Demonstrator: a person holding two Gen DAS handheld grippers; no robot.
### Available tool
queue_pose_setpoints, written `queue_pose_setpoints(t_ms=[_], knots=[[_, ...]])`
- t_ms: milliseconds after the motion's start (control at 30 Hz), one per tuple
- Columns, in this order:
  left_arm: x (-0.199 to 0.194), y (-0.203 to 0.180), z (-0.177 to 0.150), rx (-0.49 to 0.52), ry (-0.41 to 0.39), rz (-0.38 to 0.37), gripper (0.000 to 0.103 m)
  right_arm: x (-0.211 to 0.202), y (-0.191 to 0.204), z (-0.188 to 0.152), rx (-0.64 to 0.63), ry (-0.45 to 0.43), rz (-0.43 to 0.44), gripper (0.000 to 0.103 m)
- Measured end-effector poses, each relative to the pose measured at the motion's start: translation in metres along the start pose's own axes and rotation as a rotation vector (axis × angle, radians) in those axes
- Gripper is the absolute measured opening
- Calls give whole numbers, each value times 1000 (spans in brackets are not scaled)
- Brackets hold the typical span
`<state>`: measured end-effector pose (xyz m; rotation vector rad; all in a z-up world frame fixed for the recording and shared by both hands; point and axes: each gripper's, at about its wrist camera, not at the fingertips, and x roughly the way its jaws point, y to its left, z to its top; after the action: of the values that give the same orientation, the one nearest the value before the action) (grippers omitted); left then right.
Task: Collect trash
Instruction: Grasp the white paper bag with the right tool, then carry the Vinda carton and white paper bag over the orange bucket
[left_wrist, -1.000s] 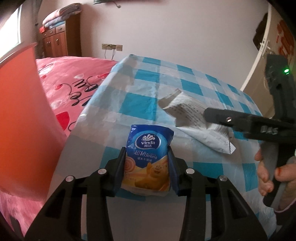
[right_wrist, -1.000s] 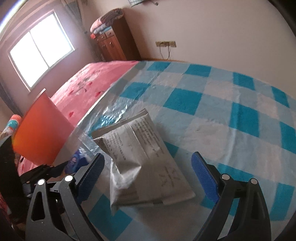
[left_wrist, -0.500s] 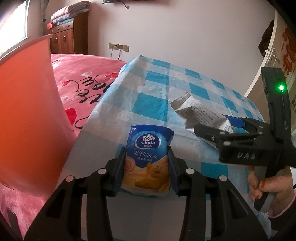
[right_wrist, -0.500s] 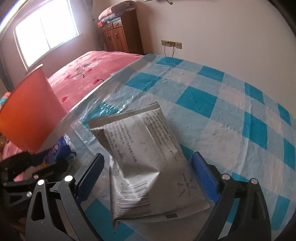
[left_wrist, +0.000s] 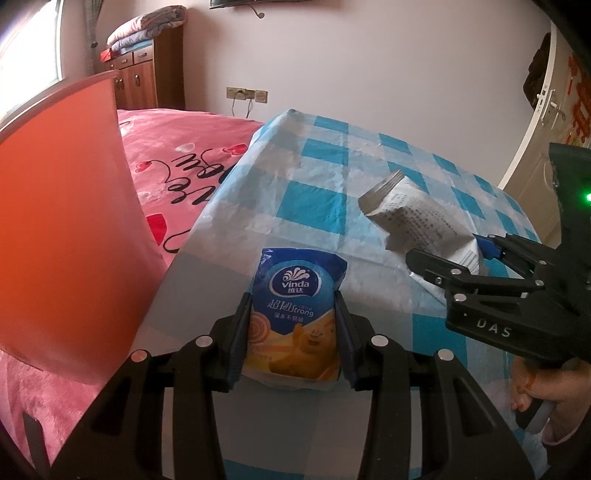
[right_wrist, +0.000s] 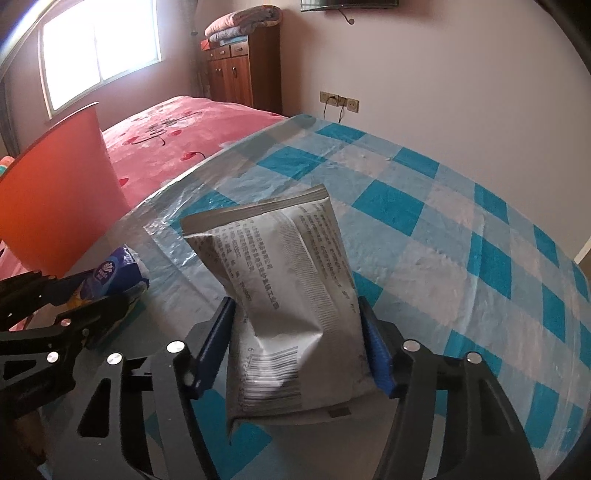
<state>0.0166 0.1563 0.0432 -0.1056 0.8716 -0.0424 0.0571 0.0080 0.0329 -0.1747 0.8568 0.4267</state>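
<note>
My left gripper (left_wrist: 293, 314) is shut on a blue and yellow Vinda tissue pack (left_wrist: 295, 325), held upright over the table's near left corner. My right gripper (right_wrist: 297, 332) is shut on a crumpled silver snack wrapper (right_wrist: 284, 280), whose top end stands tilted up off the table. The wrapper (left_wrist: 410, 210) and right gripper (left_wrist: 458, 258) also show in the left wrist view at right. The tissue pack (right_wrist: 110, 277) and left gripper (right_wrist: 88, 295) show at the left of the right wrist view. An orange bin (left_wrist: 62, 229) stands close at the left.
The table has a blue and white checked cloth (right_wrist: 424, 221) under clear plastic. A pink bed (left_wrist: 184, 166) lies left of the table, behind the orange bin (right_wrist: 55, 199). A wooden cabinet (right_wrist: 240, 66) stands by the far wall.
My right gripper closed on the silver wrapper and lifted its top end off the table. My left gripper kept hold of the tissue pack; the bin sits slightly further left in view.
</note>
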Motion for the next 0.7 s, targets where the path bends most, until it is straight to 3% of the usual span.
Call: queue_pose_setpoints(t_ms=[300, 700], knots=[[-7, -3, -6, 11, 2, 0, 43, -14, 5, -10, 20, -14, 1, 55], [-29, -4, -13, 33, -24, 11, 43, -44, 9, -23, 73, -61, 17, 54]])
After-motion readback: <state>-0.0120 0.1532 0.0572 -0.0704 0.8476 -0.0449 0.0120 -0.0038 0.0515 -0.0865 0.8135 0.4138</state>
